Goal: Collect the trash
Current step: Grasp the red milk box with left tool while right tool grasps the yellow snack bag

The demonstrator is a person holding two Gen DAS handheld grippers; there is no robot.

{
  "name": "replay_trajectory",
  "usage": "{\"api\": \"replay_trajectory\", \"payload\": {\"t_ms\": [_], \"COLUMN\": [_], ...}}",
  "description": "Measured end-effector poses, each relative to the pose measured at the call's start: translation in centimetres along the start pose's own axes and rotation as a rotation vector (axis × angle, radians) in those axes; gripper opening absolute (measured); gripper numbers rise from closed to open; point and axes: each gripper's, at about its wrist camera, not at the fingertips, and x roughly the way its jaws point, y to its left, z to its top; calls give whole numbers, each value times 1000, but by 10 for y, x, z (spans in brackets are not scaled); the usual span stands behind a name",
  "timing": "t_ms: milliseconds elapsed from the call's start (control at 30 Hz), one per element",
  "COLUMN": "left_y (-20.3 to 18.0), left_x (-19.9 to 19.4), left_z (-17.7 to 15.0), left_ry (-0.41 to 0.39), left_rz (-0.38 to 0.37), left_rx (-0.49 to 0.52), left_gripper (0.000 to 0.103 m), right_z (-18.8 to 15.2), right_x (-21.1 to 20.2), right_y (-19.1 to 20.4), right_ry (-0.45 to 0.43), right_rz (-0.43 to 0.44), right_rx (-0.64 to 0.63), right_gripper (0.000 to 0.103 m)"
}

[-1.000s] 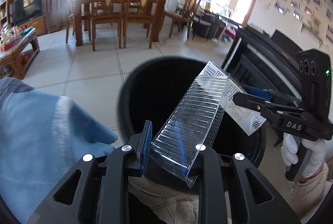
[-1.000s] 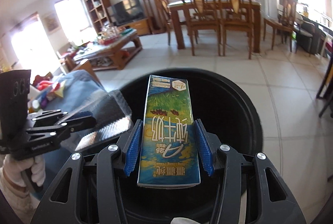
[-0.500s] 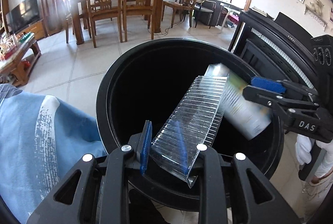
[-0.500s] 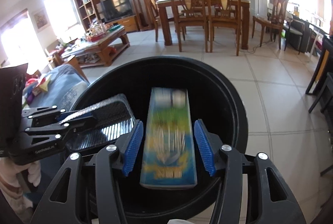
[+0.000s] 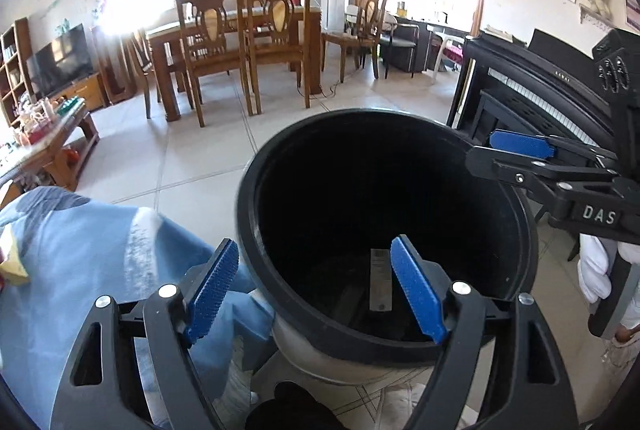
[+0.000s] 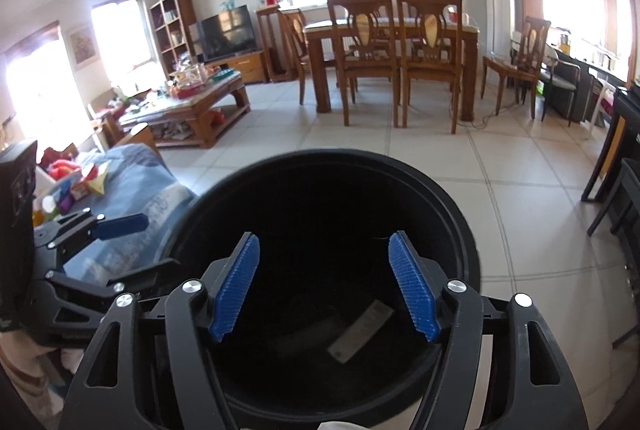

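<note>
While the left view looks down past the left tool (image 5: 316, 290), its blue pads spread wide and empty, a pale carton (image 5: 380, 280) lies at the bottom of the black bin (image 5: 248, 206), with the right tool (image 5: 520, 146) at the far rim. Seen from the right view, the right tool (image 6: 324, 286) is likewise spread apart and empty above the bin (image 6: 460, 214), the carton (image 6: 360, 330) flat on its floor and the left tool (image 6: 116, 230) beside the rim.

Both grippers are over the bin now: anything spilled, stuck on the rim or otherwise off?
Nothing stands out. The left gripper and right gripper are open and empty above the black bin. A pale carton lies flat at the bottom; the rest of the inside is too dark to read. The rim shows nothing hanging on it.
</note>
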Motion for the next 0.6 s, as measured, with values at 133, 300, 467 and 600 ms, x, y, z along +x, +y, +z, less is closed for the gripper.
{"api": "replay_trajectory", "payload": {"t_ms": [133,300,467,600], "left_y": [18,50,97,132], "left_x": [-26,-61,-106,-137], "left_z": [-11,-24,-52,-77], "left_ry": [-25,-47,-73,-82], "left_rz": [21,78,164,245], "left_rx": [-36,-100,-188,-260], "left_gripper": [78,85,86,87], "right_z": [6,12,19,17], "right_x": [0,10,22,32], "right_y": [30,87,162,216], "right_ry": [-9,-1,16,38], "right_rz": [40,124,224,299], "right_rx": [-31,-95,-178,-240], "right_gripper": [71,74,74,74]}}
